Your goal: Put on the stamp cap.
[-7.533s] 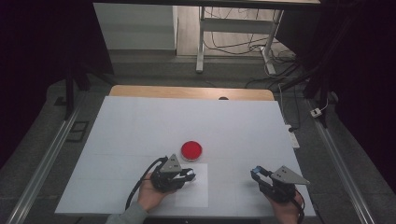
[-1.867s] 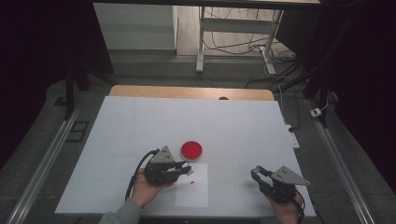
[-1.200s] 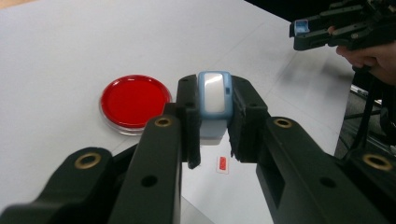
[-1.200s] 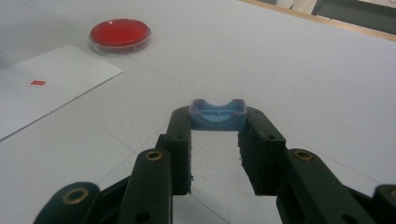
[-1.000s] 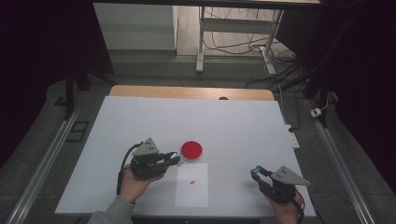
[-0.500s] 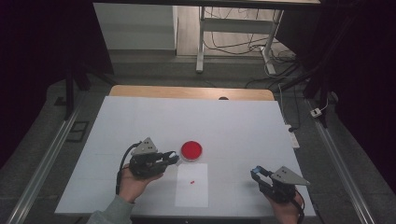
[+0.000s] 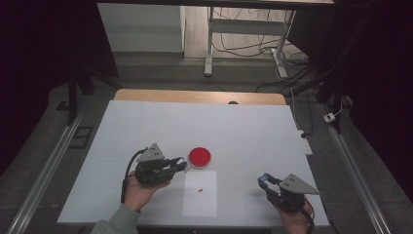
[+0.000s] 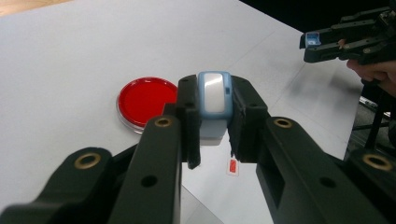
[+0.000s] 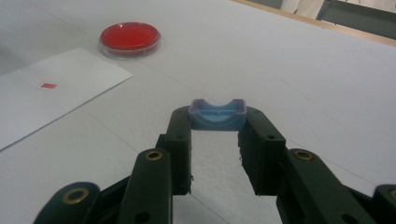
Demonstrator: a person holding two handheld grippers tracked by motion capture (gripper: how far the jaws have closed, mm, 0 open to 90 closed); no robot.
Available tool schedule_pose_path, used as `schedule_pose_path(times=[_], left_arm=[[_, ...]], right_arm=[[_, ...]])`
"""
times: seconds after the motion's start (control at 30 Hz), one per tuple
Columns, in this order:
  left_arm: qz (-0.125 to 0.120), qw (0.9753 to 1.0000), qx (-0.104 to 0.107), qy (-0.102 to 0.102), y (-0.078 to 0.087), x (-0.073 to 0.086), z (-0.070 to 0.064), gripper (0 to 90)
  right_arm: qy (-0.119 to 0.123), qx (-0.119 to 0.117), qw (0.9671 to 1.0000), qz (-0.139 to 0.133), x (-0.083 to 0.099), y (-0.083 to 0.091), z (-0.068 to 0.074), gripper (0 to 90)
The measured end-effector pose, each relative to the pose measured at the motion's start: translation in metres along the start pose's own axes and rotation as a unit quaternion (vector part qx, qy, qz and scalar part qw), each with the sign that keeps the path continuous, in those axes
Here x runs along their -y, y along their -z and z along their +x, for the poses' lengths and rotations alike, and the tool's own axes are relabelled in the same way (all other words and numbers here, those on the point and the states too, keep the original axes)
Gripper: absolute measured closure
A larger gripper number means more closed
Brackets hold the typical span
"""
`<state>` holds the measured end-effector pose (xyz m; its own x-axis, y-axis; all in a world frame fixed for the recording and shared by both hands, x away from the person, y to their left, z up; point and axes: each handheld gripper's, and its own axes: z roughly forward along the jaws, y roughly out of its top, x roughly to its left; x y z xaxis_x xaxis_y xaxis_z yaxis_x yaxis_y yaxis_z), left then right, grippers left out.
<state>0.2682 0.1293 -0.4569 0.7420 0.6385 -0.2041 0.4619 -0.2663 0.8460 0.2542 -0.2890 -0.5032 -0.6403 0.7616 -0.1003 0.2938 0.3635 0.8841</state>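
My left claw (image 8: 212, 140) clamped on stamp body (image 8: 214, 109), beside red ink pad (image 7: 199, 157) near bench (image 7: 146, 122) front edge. My right claw (image 9: 215, 149) clamped on blue cap (image 9: 217, 115), front right corner. Both judged light, rigid, smooth plastic: grip flat sides.

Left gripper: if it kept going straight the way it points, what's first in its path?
Likely the red dish: the left gripper, shut on a blue-and-white stamp, points toward its near rim. Height above the table is unclear, so it might pass over.
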Motion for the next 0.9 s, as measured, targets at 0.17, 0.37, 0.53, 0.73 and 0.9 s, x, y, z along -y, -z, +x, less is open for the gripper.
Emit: schedule_pose_path(times=[0.17, 0.37, 0.53, 0.73, 0.9], left_arm=[[0.001, 1.0, 0.001, 0.001, -0.001, 0.0, 0.0, 75.4], [0.0, 1.0, 0.004, 0.0, -0.001, 0.0, 0.0, 75.3], [-0.002, 1.0, 0.004, 0.002, 0.0, 0.0, 0.001, 75.3], [-0.002, 1.0, 0.005, 0.004, -0.001, 0.0, 0.002, 75.3], [-0.002, 1.0, 0.005, 0.004, -0.001, 0.0, 0.001, 75.3]], right_arm=[[0.004, -0.008, 1.0, 0.002, -0.003, -0.007, 0.007, 65.1], [0.009, -0.016, 0.9998, 0.003, -0.007, -0.014, 0.016, 65.1], [0.014, -0.022, 0.9997, 0.003, -0.009, -0.019, 0.023, 65.1], [0.018, -0.028, 0.9994, 0.003, -0.011, -0.024, 0.029, 65.1], [0.02, -0.034, 0.9992, 0.002, -0.014, -0.029, 0.035, 65.1]])
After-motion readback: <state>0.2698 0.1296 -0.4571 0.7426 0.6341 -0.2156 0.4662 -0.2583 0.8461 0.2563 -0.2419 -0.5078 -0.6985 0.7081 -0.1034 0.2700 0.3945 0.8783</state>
